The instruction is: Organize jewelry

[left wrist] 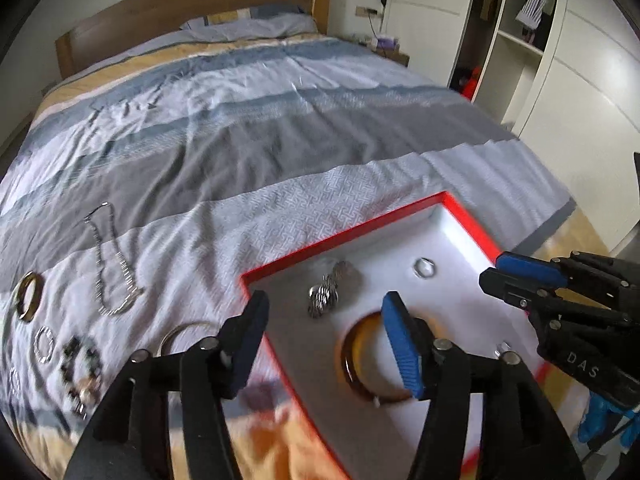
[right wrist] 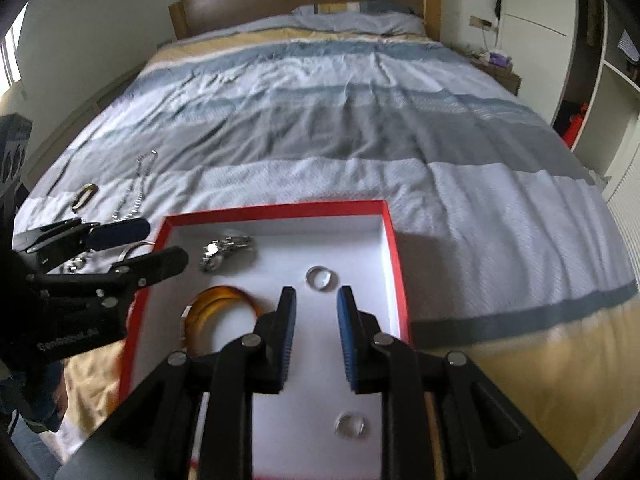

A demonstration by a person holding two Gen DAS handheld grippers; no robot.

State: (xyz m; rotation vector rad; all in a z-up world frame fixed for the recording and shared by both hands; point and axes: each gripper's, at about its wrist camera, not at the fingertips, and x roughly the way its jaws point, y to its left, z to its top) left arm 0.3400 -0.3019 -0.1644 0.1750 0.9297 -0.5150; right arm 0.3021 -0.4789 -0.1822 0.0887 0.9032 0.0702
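A red-rimmed box (left wrist: pixel 348 232) (right wrist: pixel 276 210) with a white floor lies on the bed. In it are a silver watch (left wrist: pixel 324 298) (right wrist: pixel 224 252), an amber bangle (left wrist: pixel 360 364) (right wrist: pixel 224 304) and two silver rings (right wrist: pixel 320 278) (right wrist: pixel 351 426). My left gripper (left wrist: pixel 324 320) is open and empty over the box's left rim. My right gripper (right wrist: pixel 316 304) is open and empty above the box floor. A silver chain necklace (left wrist: pixel 112 264), a gold bangle (left wrist: pixel 28 296) and a beaded bracelet (left wrist: pixel 80 372) lie on the bedspread left of the box.
The striped bedspread (left wrist: pixel 260 120) stretches to a wooden headboard (left wrist: pixel 192 4). A wardrobe (left wrist: pixel 520 40) and a nightstand (right wrist: pixel 500 68) stand at the right. More small rings (left wrist: pixel 43 346) and a thin bangle (left wrist: pixel 180 332) lie left of the box.
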